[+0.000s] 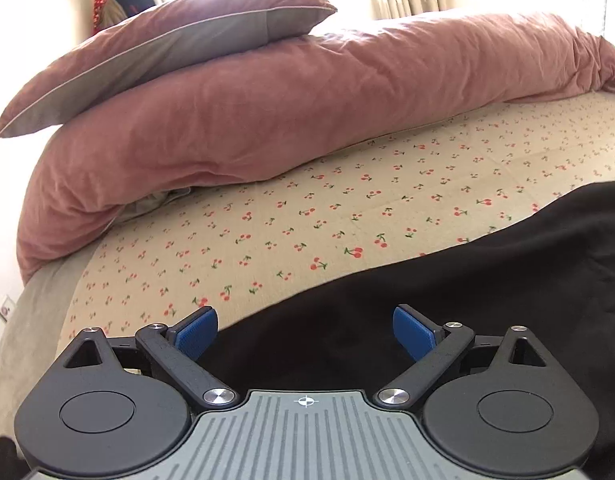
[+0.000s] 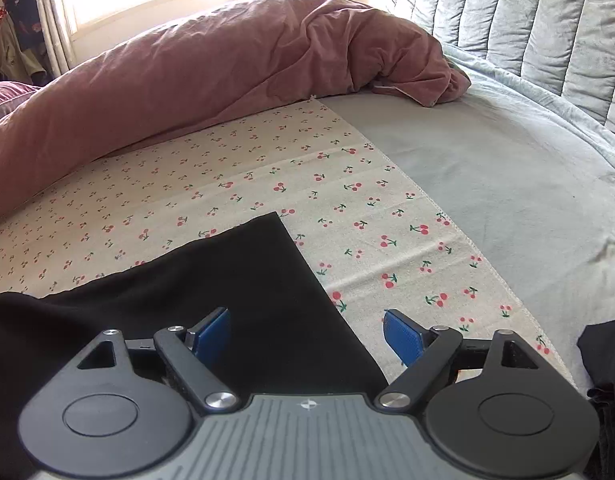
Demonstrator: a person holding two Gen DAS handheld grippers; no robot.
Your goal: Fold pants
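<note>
The black pants (image 2: 243, 280) lie flat on the cherry-print sheet (image 2: 347, 184), their squared end reaching out ahead of the right gripper (image 2: 307, 336), whose blue fingers are spread wide with the cloth's edge running between them and nothing clasped. Over on the other side the same pants (image 1: 427, 280) fill the space under and ahead of the left gripper (image 1: 305, 334), spread wide and empty too. Beyond both claws, the pink duvet (image 1: 267, 112) is heaped with a pillow (image 1: 147, 56) on top.
</note>
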